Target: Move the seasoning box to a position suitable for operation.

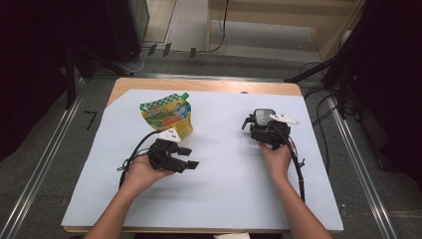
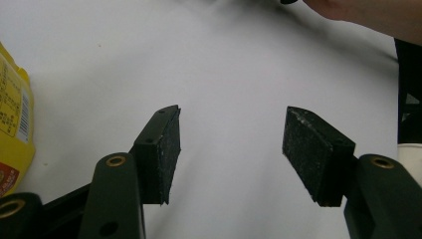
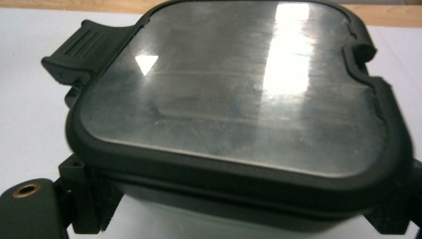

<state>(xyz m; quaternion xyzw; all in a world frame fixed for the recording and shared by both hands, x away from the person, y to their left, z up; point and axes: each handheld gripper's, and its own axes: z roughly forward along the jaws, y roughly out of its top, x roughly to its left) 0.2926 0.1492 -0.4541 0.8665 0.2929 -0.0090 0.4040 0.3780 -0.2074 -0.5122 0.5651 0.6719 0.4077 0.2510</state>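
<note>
Forearms are being brought in over the near edge of the table [image 1: 209,87], which is being covered almost wholly by a pale sheet [image 1: 224,179]; a strip of bare wood is being left showing along the far edge.

At the right, near the middle of the right half of the table, a box [image 1: 263,115] with a dark rim and a clear, shiny lid is being held by the right tongs [image 1: 260,130]. In the right gripper view the box [image 3: 234,89] is being seen close up, tilted, with its dark rim being pressed between the two pads at the lower corners; a ribbed latch tab [image 3: 82,47] is being shown at its upper left corner. The jaws are being kept about as wide as the box's body, so they are closed on it rather than standing free.

At the left, the left tongs [image 1: 189,158] are being held just above the sheet, pointing toward the middle of the table. In the left gripper view the left tongs [image 2: 231,149] are being seen with their pads well apart and only the sheet between them: they are open and gripping nothing.

Just beyond the left hand [image 1: 142,172], toward the far left corner, a yellow and green pouch [image 1: 166,115] with a green cap is being left standing, untouched by either tool.
</note>
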